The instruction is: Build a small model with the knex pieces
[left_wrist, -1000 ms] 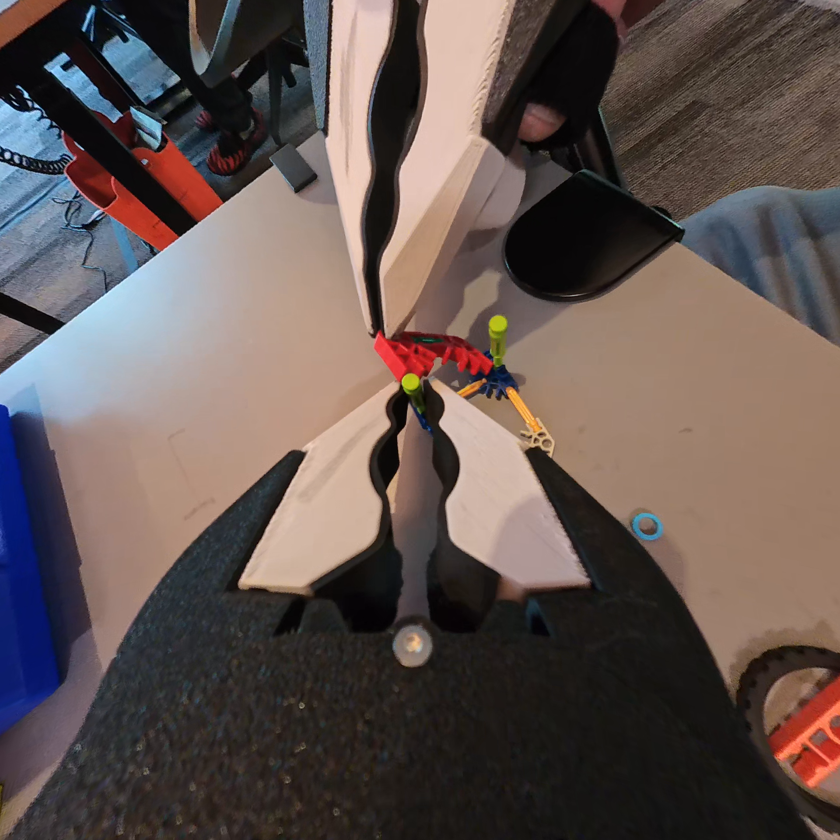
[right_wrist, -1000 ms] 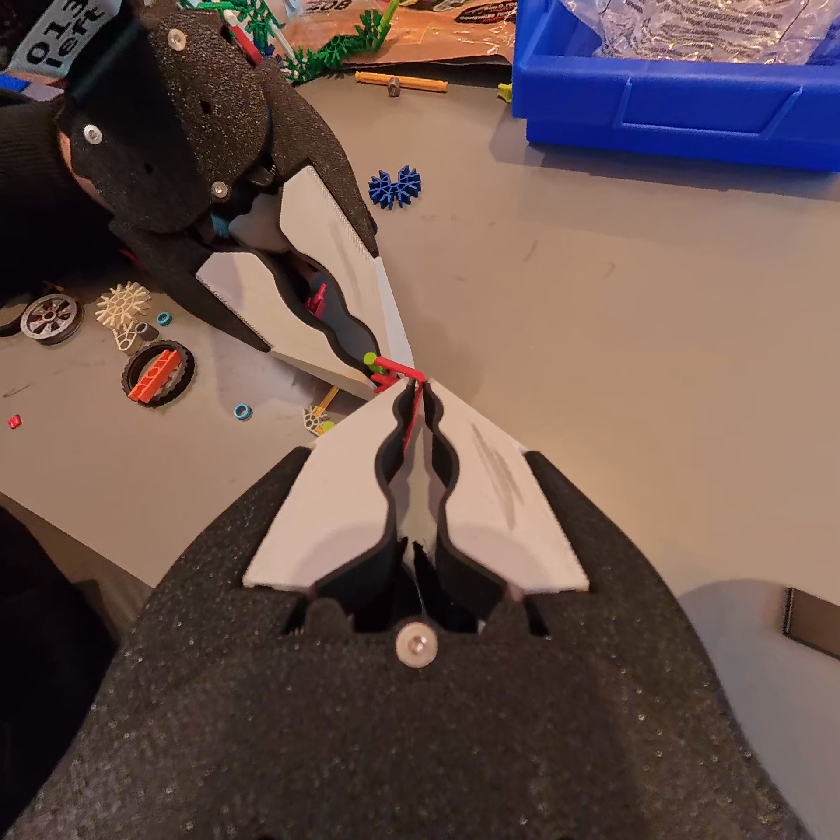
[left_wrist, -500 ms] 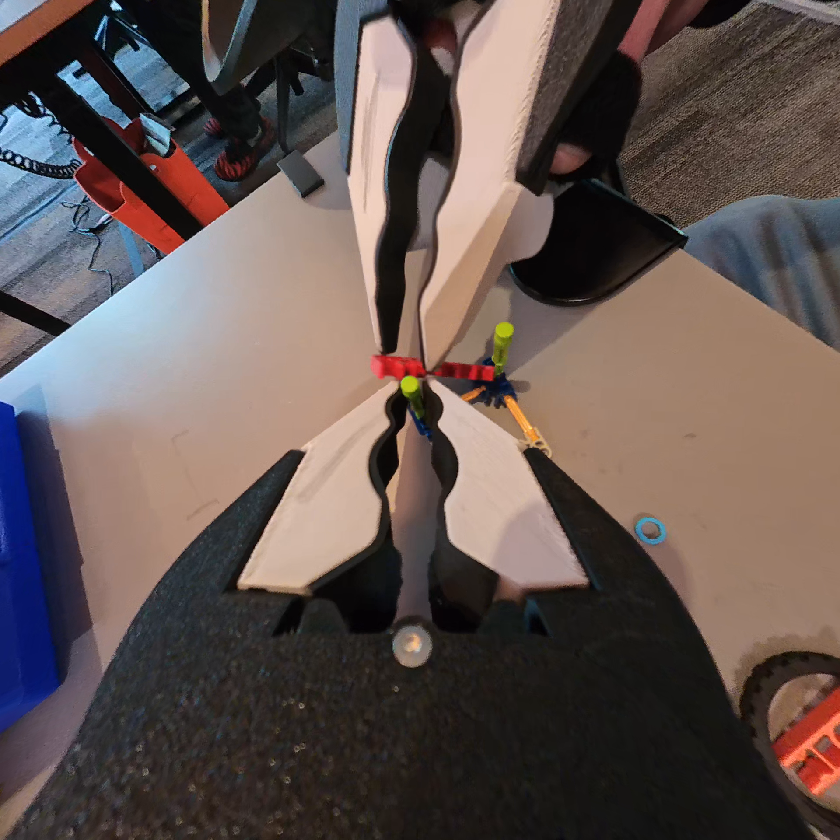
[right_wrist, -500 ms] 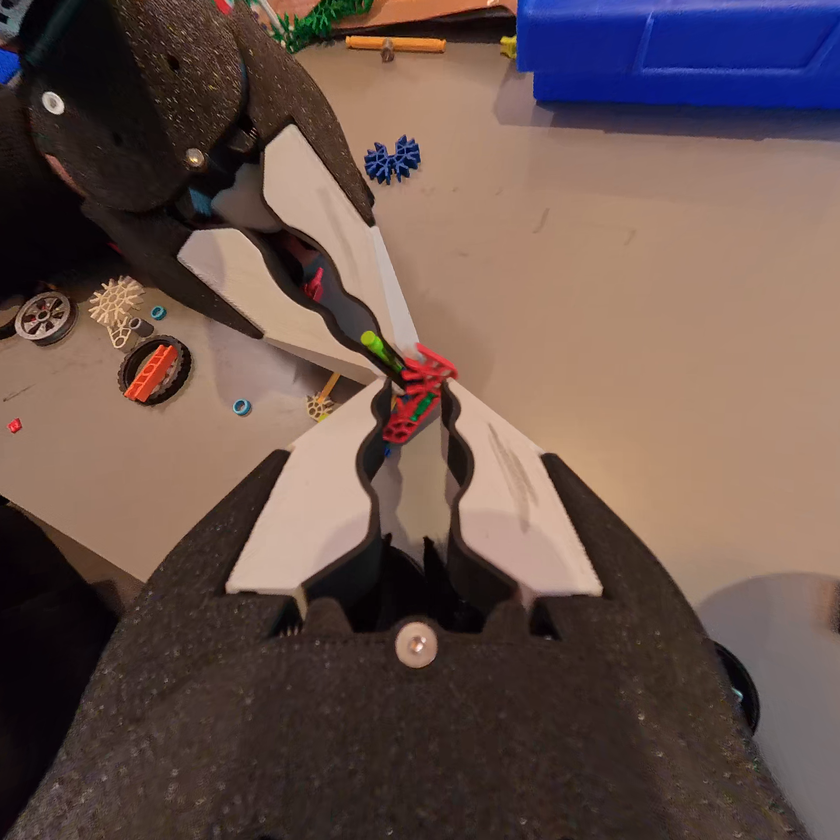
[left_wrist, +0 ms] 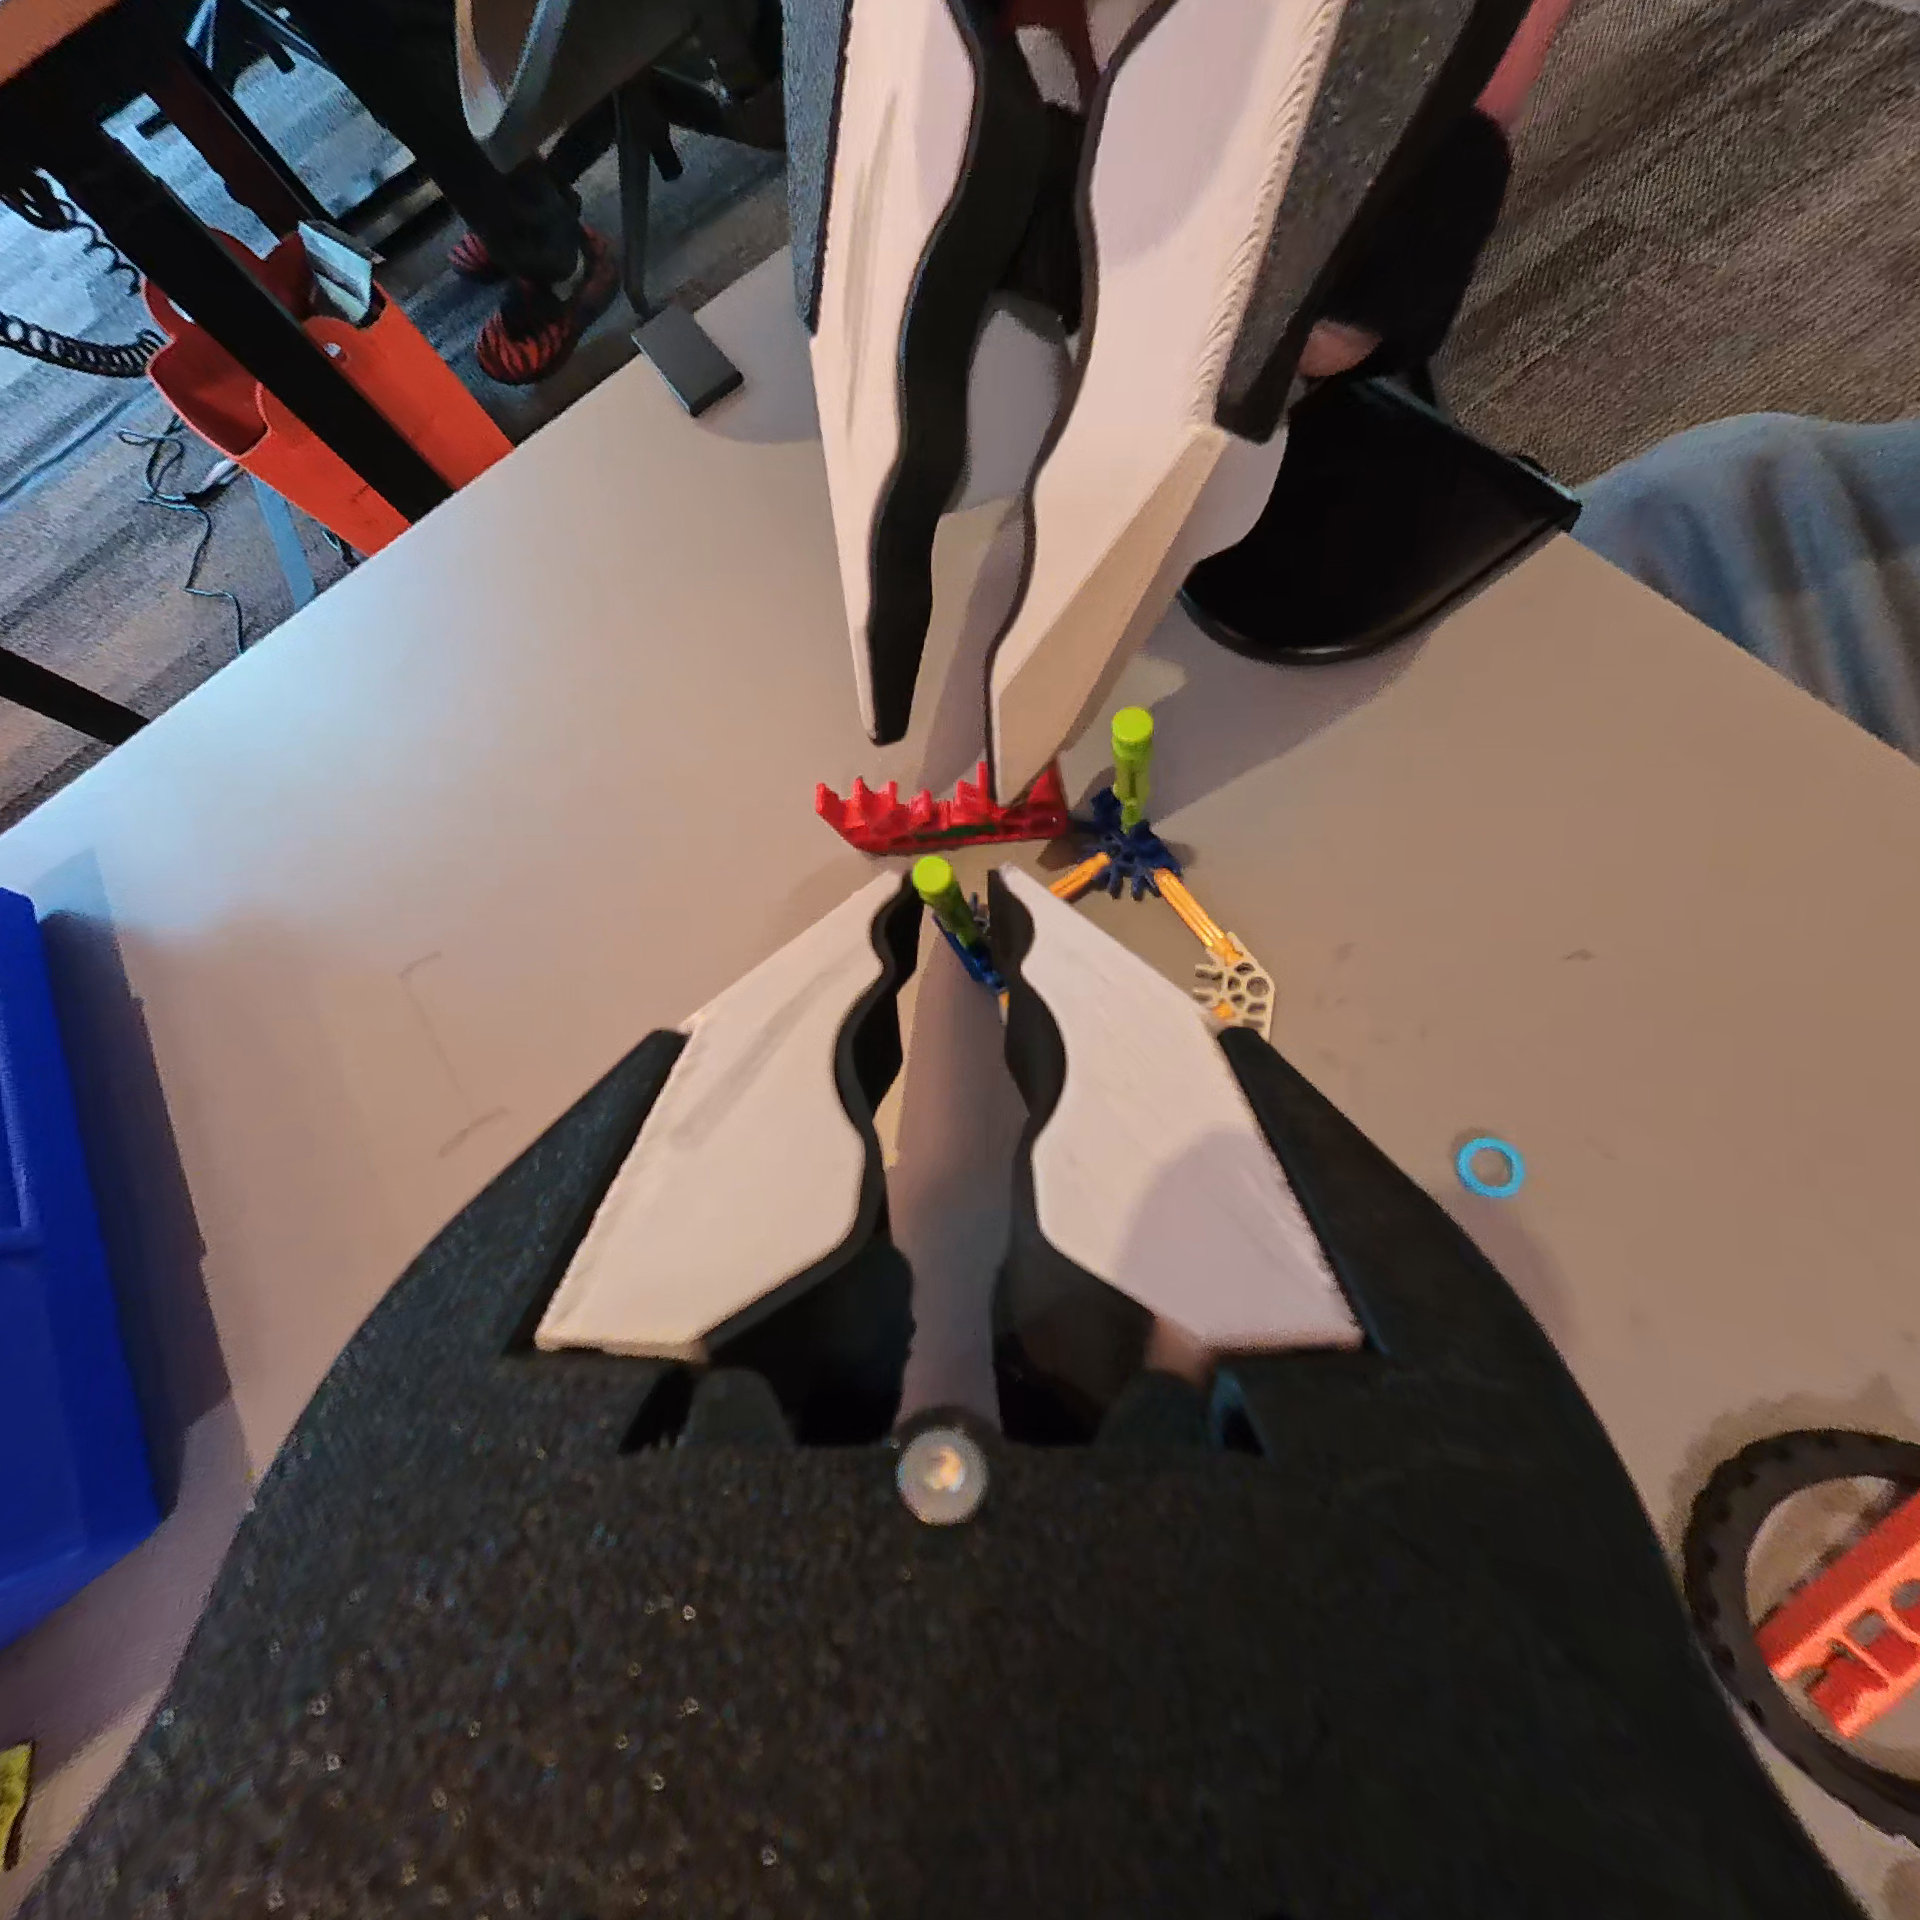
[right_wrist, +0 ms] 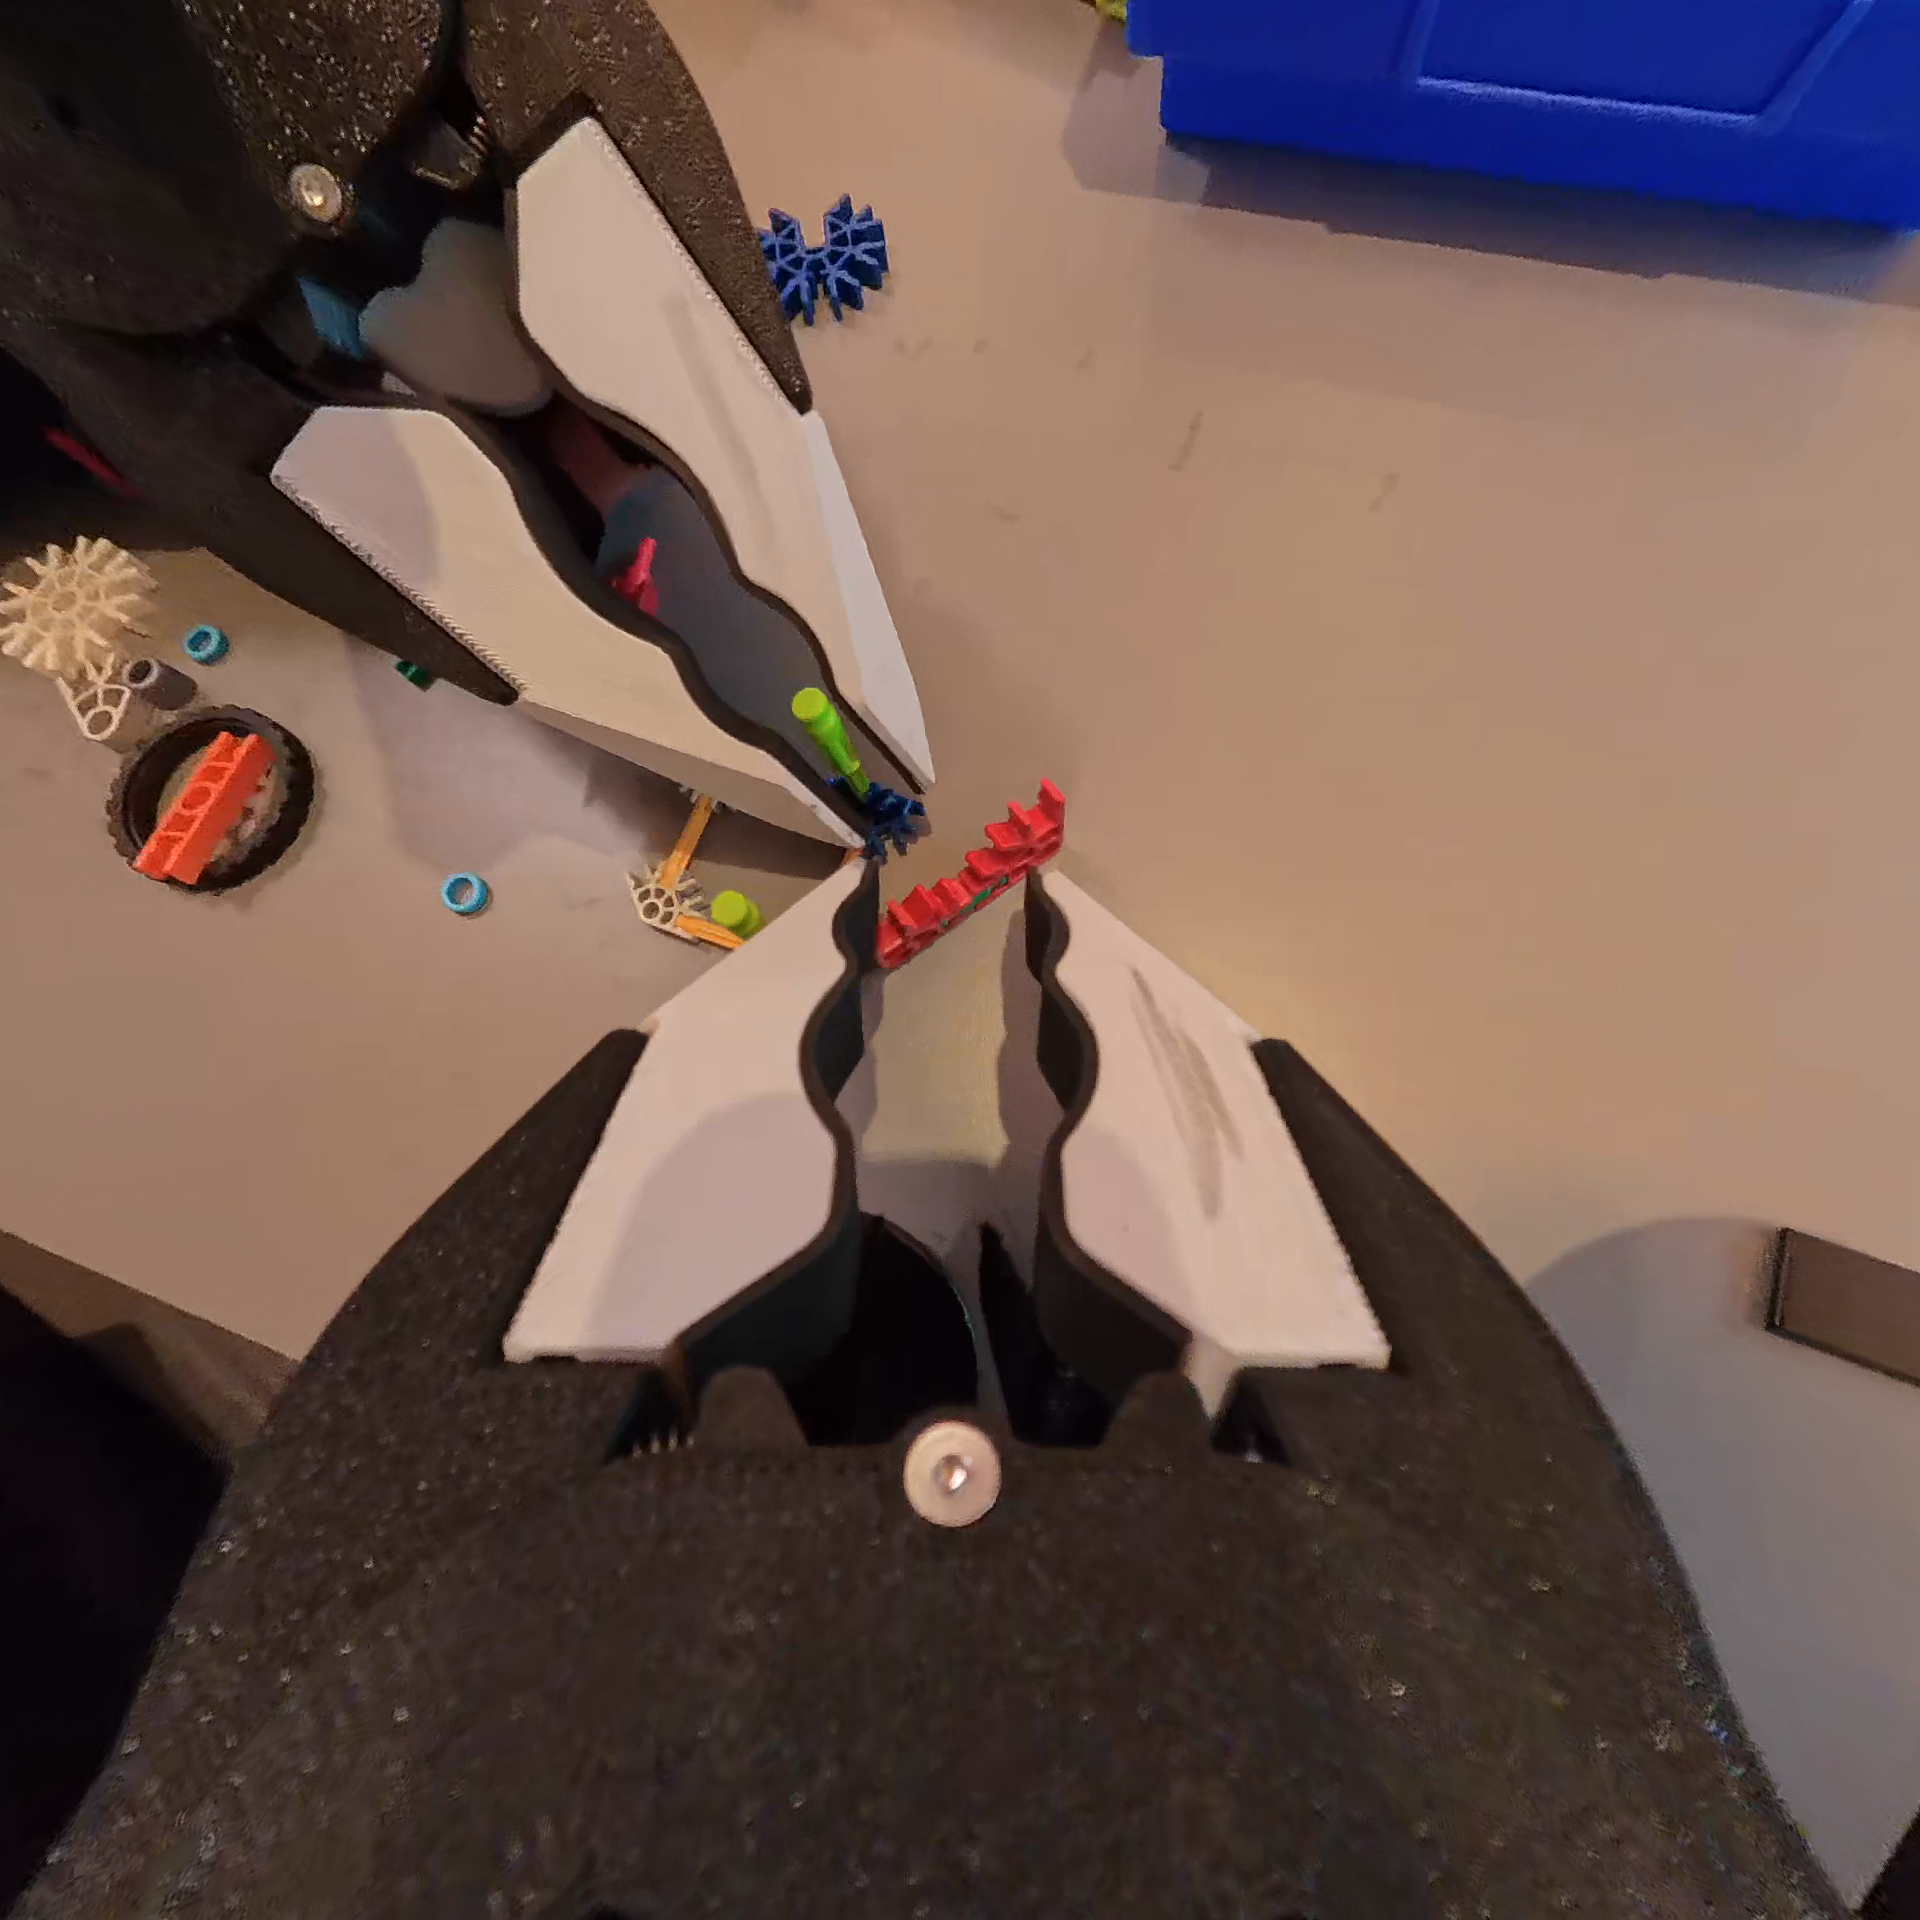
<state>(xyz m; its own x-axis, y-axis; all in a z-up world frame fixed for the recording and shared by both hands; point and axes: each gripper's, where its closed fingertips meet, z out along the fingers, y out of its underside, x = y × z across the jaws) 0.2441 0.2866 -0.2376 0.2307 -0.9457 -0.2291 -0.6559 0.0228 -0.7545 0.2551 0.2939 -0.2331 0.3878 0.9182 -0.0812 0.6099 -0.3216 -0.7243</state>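
The left gripper (left_wrist: 943, 894) pinches a lime-green rod (left_wrist: 940, 902) on a blue connector (right_wrist: 891, 816), jaws nearly together. The right gripper (right_wrist: 948, 883) has its jaws spread around a red toothed piece (right_wrist: 971, 875) lying on the grey table (right_wrist: 1403, 675). Bare tabletop stretches from there to the blue bin (right_wrist: 1558, 104), while wheels and rings crowd the side by the left gripper.

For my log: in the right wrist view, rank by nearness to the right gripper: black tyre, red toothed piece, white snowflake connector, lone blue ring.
1. red toothed piece, between right gripper tips
2. lone blue ring, left
3. black tyre, farther left
4. white snowflake connector, far left
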